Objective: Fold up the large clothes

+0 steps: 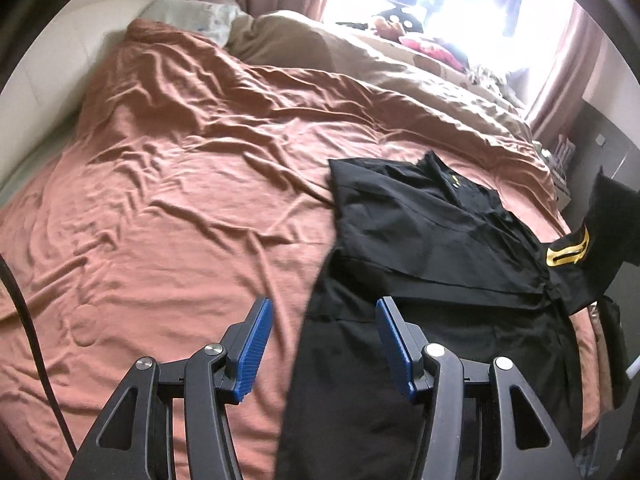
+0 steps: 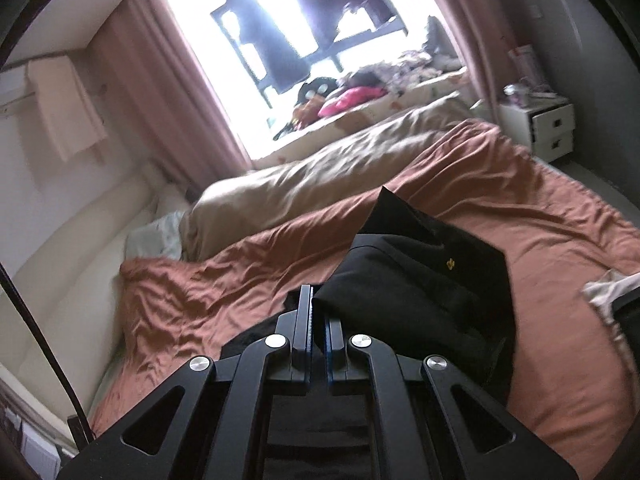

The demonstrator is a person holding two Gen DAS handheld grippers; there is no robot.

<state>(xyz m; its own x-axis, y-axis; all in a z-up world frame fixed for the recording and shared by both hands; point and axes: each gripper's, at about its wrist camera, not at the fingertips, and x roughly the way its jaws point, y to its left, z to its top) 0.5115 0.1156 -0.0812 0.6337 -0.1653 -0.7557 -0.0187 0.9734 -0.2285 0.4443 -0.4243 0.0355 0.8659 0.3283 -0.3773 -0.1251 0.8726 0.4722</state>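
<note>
A wrinkled rust-coloured bedspread (image 1: 180,200) is covering the bed; a black garment (image 1: 420,248) is lying on it, stretching beyond the open left jaws; a beige duvet (image 2: 320,172) is lying far beyond.

One black garment (image 1: 432,240) with yellow trim, partly folded. Two grippers: left gripper (image 1: 324,344) and right gripper (image 2: 318,320), two blue-padded fingers (image 1: 256,344) each. One rust-brown bedspread (image 1: 180,184), one beige duvet (image 2: 320,168), one pale pillow (image 1: 192,16). One window (image 2: 288,40), two pink curtains (image 2: 160,80). One white nightstand (image 2: 548,128) showing two drawers. One white towel (image 2: 64,108) on the wall.
</note>
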